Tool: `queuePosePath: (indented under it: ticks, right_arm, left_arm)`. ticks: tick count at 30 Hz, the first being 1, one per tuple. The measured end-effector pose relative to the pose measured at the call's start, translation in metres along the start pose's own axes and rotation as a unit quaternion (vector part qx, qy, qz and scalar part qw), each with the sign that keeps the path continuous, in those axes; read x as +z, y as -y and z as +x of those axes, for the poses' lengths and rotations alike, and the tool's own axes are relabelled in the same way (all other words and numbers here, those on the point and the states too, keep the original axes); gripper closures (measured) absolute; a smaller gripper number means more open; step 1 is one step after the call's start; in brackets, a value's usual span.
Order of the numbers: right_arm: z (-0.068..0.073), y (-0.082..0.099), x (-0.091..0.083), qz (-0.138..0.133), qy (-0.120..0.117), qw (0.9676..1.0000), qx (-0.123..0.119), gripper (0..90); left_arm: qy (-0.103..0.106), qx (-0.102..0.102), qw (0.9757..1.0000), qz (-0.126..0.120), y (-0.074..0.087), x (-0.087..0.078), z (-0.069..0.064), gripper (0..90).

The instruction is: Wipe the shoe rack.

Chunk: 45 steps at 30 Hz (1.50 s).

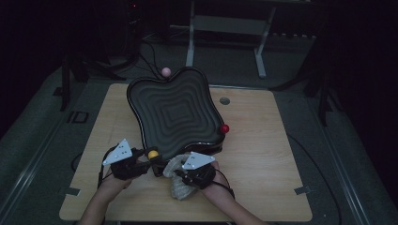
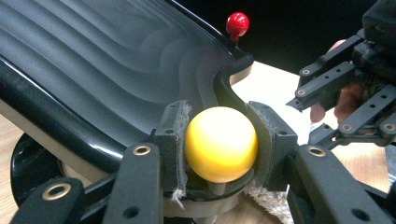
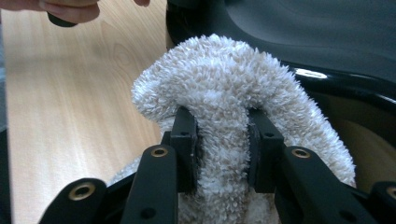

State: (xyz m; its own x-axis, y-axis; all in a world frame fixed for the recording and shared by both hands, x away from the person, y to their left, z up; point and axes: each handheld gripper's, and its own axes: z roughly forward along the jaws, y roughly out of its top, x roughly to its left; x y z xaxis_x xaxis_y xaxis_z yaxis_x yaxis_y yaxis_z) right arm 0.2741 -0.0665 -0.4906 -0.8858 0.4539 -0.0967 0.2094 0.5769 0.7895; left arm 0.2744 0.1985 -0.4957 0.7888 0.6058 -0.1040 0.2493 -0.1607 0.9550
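A black wavy tray with stepped ridges stands tilted on the wooden table. It carries ball-shaped knobs at its corners: a yellow one near me, a red one at the right and a pink one at the far side. My left gripper is shut on the yellow ball knob, its pads pressing both sides. Next to it, my right gripper is shut on a fluffy white cloth, bunched up just below the tray's near rim.
A small round grommet sits in the tabletop right of the tray. Behind the table stands a white metal frame, with cables on the dark floor. Bare wood lies to the right of my hands.
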Motion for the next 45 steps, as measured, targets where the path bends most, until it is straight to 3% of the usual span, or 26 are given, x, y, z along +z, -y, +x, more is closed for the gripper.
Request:
queuePosePath:
  ticks: [5,9,13,14,15,17,20,23,27,29,30,33,37,39,42,45]
  right_arm:
    - [0.008,-0.006,-0.002,-0.014,-0.013,0.9998,-0.006,68.8]
    - [0.015,-0.002,0.007,0.005,-0.021,0.9996,-0.016,68.9]
    - [0.029,-0.014,0.005,-0.011,-0.057,0.9979,-0.029,68.8]
    - [0.029,-0.014,0.005,-0.011,-0.057,0.9979,-0.029,68.8]
    - [0.032,-0.017,0.003,-0.017,-0.067,0.9972,-0.030,68.8]
    - [0.042,-0.028,-0.001,-0.033,-0.105,0.9925,-0.053,68.8]
    - [0.049,-0.032,0.002,-0.028,-0.136,0.9875,-0.074,68.6]
    - [0.048,-0.030,0.008,-0.019,-0.110,0.9900,-0.086,68.5]
    - [0.028,-0.021,0.009,-0.024,-0.073,0.9955,-0.055,68.6]
    - [0.017,-0.014,0.014,-0.017,-0.084,0.9957,-0.033,69.0]
    - [0.016,-0.012,0.016,-0.012,-0.086,0.9956,-0.034,69.0]
    - [0.022,-0.012,0.019,0.006,-0.076,0.9957,-0.052,68.8]
    - [0.024,-0.023,0.011,-0.021,-0.083,0.9950,-0.052,68.6]
    - [0.023,-0.024,0.012,-0.022,-0.083,0.9950,-0.051,68.7]
    - [0.025,-0.015,0.025,-0.005,-0.083,0.9947,-0.059,68.7]
    - [0.029,-0.016,0.022,-0.001,-0.075,0.9948,-0.068,68.4]
  left_arm:
    - [0.000,0.000,1.0000,0.002,0.000,0.000,0.000,59.7]
    - [-0.002,0.001,1.0000,0.000,0.000,0.000,-0.001,59.7]
    - [-0.004,0.001,1.0000,0.001,0.000,0.000,-0.002,59.7]
    - [-0.004,0.001,1.0000,0.001,0.000,0.000,-0.002,59.7]
    - [-0.003,0.002,1.0000,0.003,-0.001,0.000,-0.001,59.7]
    - [-0.002,-0.002,1.0000,0.000,0.000,0.000,-0.001,59.6]
    - [0.000,-0.002,1.0000,0.002,-0.001,0.000,-0.001,59.6]
    - [0.000,-0.003,1.0000,0.001,0.000,-0.001,-0.001,59.7]
    - [0.002,-0.002,1.0000,0.004,0.000,-0.001,-0.001,59.7]
    - [0.004,-0.005,1.0000,0.002,0.000,-0.001,-0.001,59.7]
    - [0.005,-0.004,1.0000,0.003,0.000,-0.001,0.000,59.7]
    - [0.003,-0.005,1.0000,0.001,0.000,-0.001,-0.001,59.6]
    - [0.004,-0.005,1.0000,0.003,0.000,-0.001,-0.001,59.7]
    - [0.004,-0.007,1.0000,0.001,0.000,-0.001,-0.001,59.7]
    - [0.004,-0.005,1.0000,0.004,-0.001,-0.001,-0.001,59.7]
    - [0.005,-0.005,1.0000,0.002,0.000,-0.001,-0.001,59.7]
